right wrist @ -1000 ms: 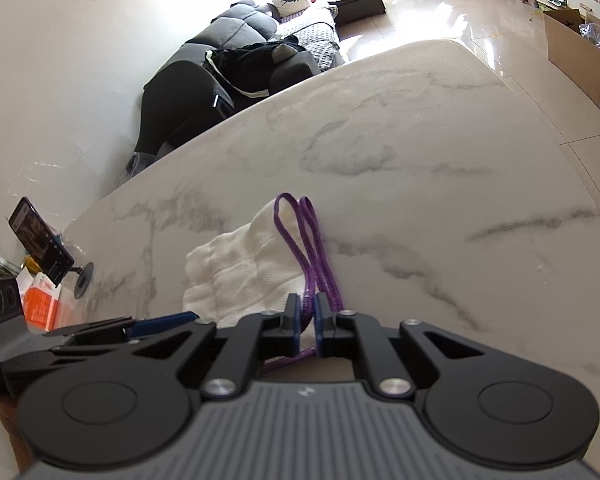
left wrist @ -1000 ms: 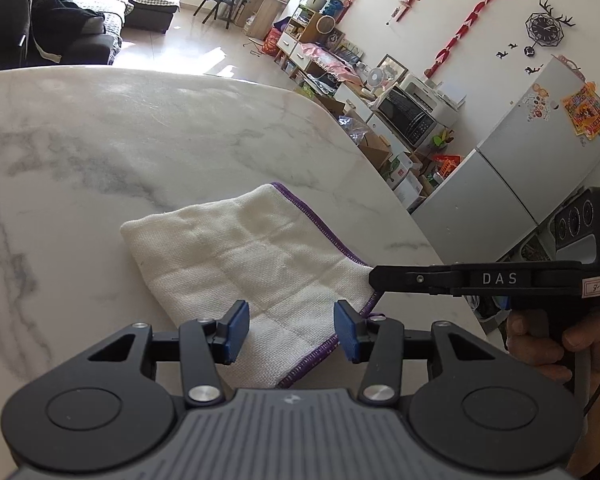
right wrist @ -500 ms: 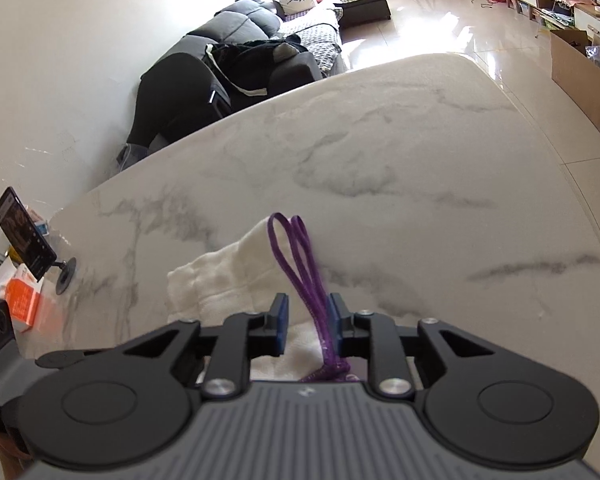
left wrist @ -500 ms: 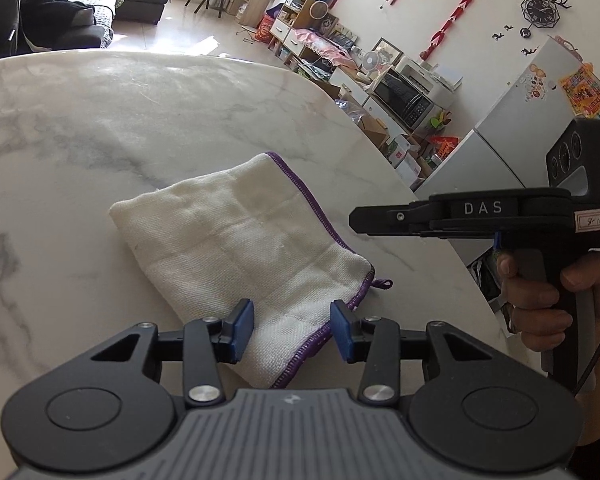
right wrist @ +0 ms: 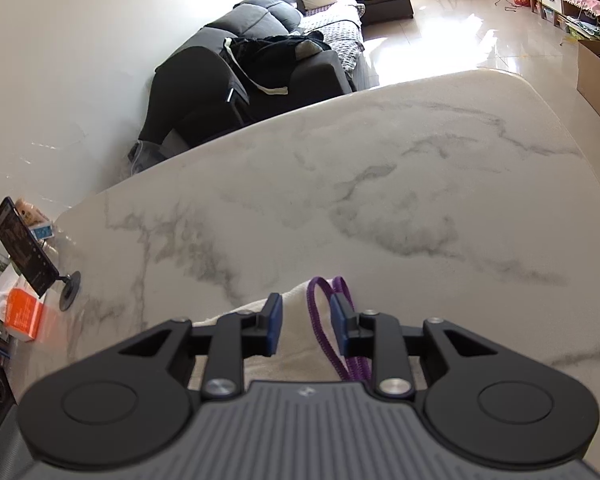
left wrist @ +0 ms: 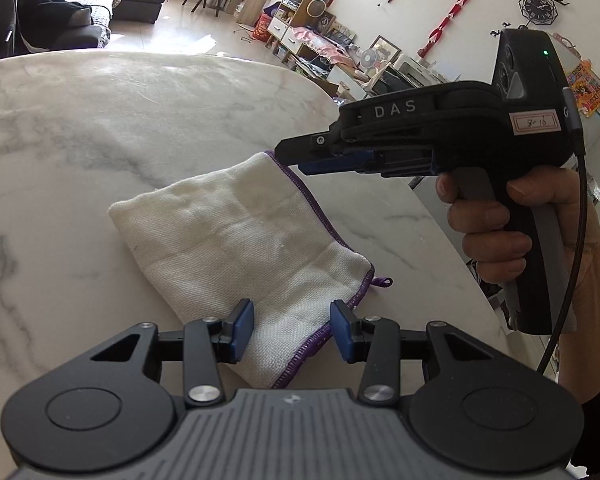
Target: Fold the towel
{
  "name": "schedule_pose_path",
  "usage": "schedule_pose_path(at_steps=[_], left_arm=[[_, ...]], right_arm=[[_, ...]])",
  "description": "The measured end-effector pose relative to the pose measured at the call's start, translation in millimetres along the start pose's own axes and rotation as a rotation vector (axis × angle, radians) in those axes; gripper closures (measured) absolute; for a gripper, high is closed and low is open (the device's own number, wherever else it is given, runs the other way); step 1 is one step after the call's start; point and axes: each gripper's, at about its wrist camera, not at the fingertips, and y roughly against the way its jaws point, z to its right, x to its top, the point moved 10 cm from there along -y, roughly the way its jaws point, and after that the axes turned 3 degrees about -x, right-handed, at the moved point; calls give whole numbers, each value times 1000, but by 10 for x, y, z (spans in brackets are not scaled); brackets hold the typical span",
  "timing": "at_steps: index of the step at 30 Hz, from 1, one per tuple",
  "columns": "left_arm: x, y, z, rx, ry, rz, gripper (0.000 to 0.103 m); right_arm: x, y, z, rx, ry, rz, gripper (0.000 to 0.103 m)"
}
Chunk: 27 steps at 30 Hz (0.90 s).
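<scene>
A: What changed?

B: A second ago the right claw (right wrist: 305,322) pinched the towel's (left wrist: 236,240) purple edge; now it's spread and lifted clear. The towel lies folded at center of the surface (left wrist: 60,140), so this fold looks done.

A: And the left claw (left wrist: 292,330)?

B: Spread too, low over the near corner, holding nothing. Only the right view shows the phone (right wrist: 22,246) at far left.

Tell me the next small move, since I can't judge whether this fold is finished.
Probably back both grippers away: the white towel lies folded flat on the marble table, and the left gripper and right gripper both have open jaws holding nothing.
</scene>
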Motion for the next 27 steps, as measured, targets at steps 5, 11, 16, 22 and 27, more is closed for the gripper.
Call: schedule_pose_path(at_steps=[5,11,16,22,27], left_arm=[[-5,-7,2,-2,0,-2,60],[44,45,23,-6,1,0,60],[117,44,63,-24,-7,9,60],[38,-94,64,-18,-17,-25,60],[117,-30,10,-20,-9,-8,60]], right_arm=[[24,-172,-10,-3,12,-23,87],[106,-62,-52,-5,38,37,98],[196,-32,-38,-23,58,54,98],[151,-251,170,-79,32,24,98],[115,-282,234,-94,31,18,88]])
